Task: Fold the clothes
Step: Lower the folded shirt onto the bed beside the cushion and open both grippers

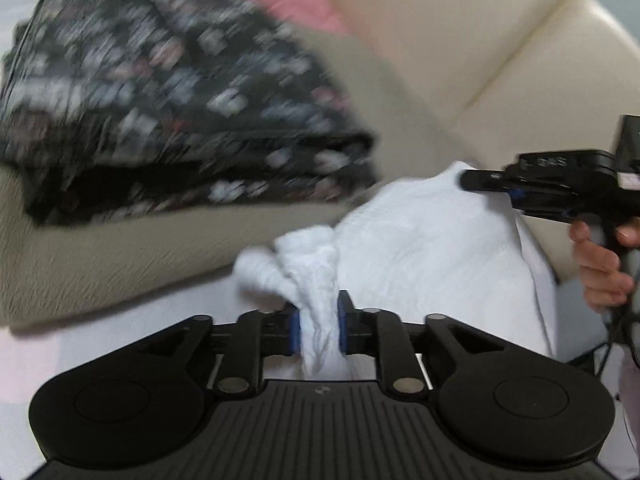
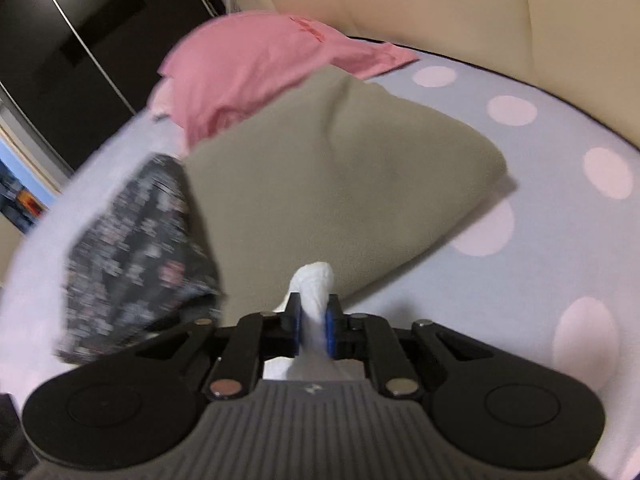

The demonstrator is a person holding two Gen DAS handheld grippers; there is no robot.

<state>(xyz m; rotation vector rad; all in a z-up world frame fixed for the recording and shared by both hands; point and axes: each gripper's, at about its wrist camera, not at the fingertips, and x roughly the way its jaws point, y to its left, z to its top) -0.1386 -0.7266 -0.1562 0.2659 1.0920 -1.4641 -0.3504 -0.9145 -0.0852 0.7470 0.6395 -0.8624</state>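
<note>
My left gripper [image 1: 318, 326] is shut on a bunched corner of a white garment [image 1: 432, 248], which hangs stretched to the right. My right gripper [image 2: 313, 326] is shut on another bunched bit of the white garment [image 2: 314, 280]; it also shows in the left wrist view [image 1: 470, 180], pinching the cloth's far edge. Both hold the garment lifted above the bed. Behind lie a folded olive-grey garment [image 2: 340, 184], a folded dark floral garment [image 1: 168, 92] on top of it, and a pink garment [image 2: 248, 64].
The bed has a pale sheet with pink dots [image 2: 560, 216]. A cream padded headboard [image 2: 440, 4] runs along the back. A dark wardrobe [image 2: 80, 40] stands at the left. The person's hand [image 1: 600, 264] holds the right gripper's handle.
</note>
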